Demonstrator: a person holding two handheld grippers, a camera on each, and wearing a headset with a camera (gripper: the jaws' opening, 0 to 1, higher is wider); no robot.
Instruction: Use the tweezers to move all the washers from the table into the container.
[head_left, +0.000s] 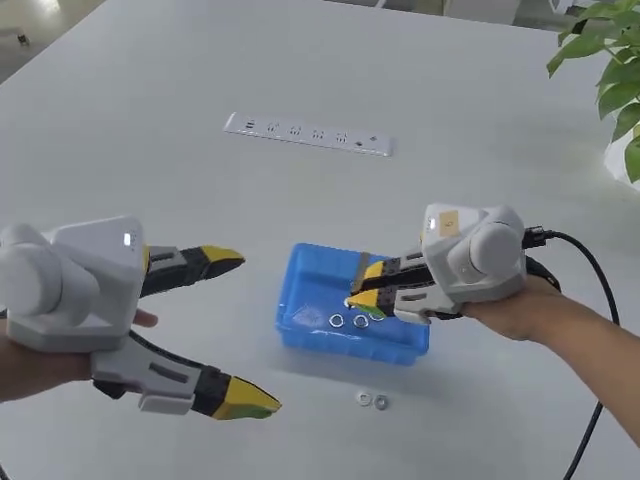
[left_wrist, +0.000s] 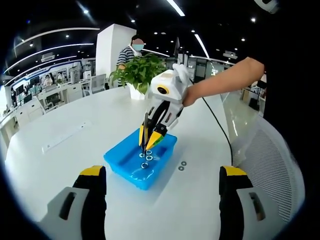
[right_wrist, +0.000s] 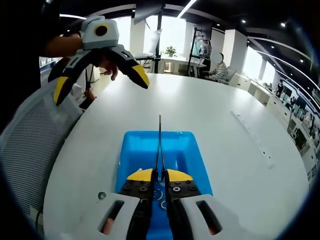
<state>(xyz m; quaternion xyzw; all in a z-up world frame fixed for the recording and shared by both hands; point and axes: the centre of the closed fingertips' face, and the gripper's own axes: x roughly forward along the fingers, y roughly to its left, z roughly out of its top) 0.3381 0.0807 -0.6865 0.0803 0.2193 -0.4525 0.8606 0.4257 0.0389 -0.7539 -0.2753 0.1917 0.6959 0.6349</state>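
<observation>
**Idle left tongs (head_left: 255, 332), tweezers (right_wrist: 160, 145) down in the container (head_left: 300, 270)**

Nearest, left tongs: spread wide, gripping nothing, hovering above the surface (head_left: 150, 120) to the left of the blue container. Right tongs (head_left: 360, 290): closed on the tweezers, reaching in over the container from its right side. Tweezer tips: down among the washers in the container (head_left: 336, 320); cannot tell whether pinching one. At least three rings visible there. Outward: two washers on the surface (head_left: 363, 399), lying flat side by side just beside the container's near wall, so task judged unfinished. Farther back: white power strip (head_left: 308, 134); leafy plant (head_left: 610, 60) at the far right edge.

Likely trouble from here: flat, thin rings on a smooth top, so may slide away or flick off under fine tips instead of lifting. Could also pivot the slim tweezers inside the tongs if pressed down hard, spoiling the aim. Close to the wall too, so risks nudging the light container on the approach and shoving or covering the pair.
</observation>
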